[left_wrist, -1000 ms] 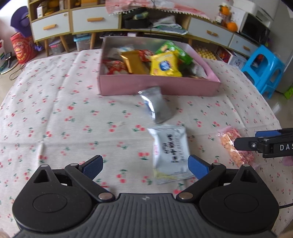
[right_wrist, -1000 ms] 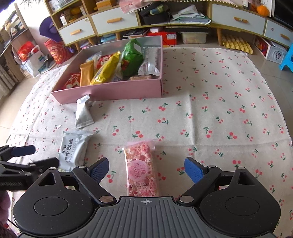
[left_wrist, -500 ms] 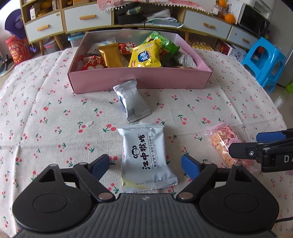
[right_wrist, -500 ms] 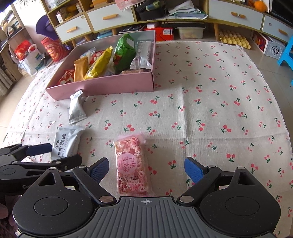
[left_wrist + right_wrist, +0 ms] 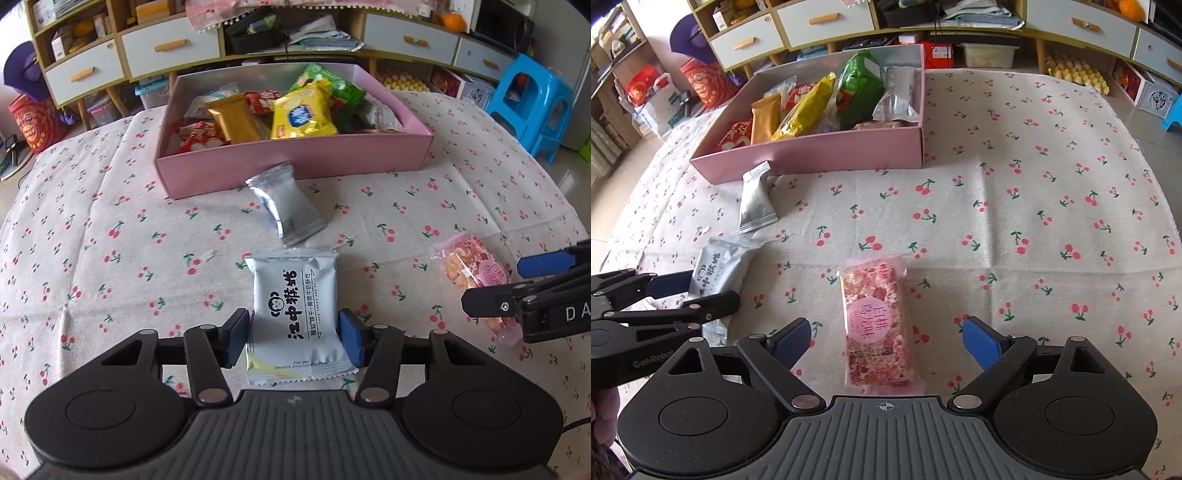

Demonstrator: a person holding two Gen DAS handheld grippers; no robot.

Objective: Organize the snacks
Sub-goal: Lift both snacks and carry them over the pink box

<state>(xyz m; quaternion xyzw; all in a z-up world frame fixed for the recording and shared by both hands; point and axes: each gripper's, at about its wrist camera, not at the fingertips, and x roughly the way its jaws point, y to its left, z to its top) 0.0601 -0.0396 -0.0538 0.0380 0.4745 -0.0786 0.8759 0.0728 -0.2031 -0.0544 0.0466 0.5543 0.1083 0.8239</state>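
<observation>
In the left wrist view, the left hand-held gripper (image 5: pixel 294 338) at lower centre has its blue pads pressed against both sides of a pale blue snack packet (image 5: pixel 295 314) with black lettering, lying on the cherry-print tabletop (image 5: pixel 110 221). Above it lie a silver packet (image 5: pixel 286 205) and the pink box (image 5: pixel 295 162) of snacks. The right wrist view alone shows the right hand-held gripper (image 5: pixel 886 343) spread wide around a pink bar (image 5: pixel 875 325), not touching it, with drawers (image 5: pixel 827 18) at top.
</observation>
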